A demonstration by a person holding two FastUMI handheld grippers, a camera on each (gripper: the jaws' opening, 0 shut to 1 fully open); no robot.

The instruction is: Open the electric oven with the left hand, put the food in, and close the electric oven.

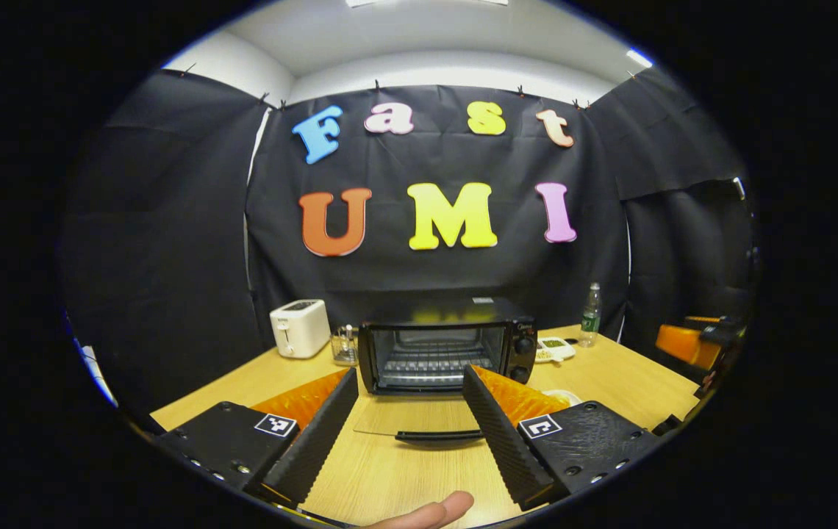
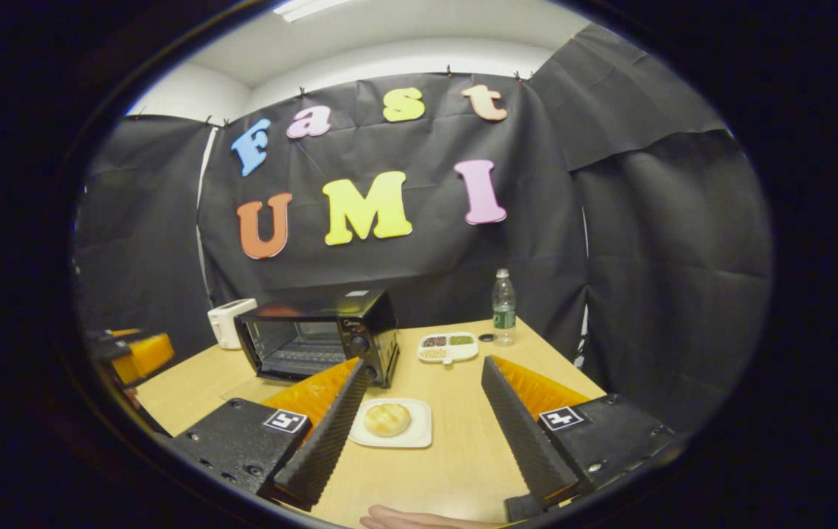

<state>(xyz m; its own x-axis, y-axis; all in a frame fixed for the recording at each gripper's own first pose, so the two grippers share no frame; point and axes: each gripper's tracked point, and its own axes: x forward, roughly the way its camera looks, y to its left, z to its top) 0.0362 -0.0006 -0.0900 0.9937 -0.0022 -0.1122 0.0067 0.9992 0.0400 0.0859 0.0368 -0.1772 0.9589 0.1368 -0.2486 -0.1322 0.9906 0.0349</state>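
Here the left claw is spread wide and holds nothing, hovering low over the wooden table. Straight ahead of it stands the electric oven, its glass door folded down flat, the door's dark handle lying between the two fingers without touching either. Wire racks show inside the oven's cavity. Off to the claw's left sit a white toaster and, just beside the oven, a clear glass container. To its right are a small divided dish and a plastic bottle.

The right claw is likewise spread and empty. Just ahead of it, nearer its left finger, a round bun rests on a white plate on the table. The oven stands beyond and to the left, with the divided dish and bottle farther back. A fingertip shows at the bottom of the left gripper view.
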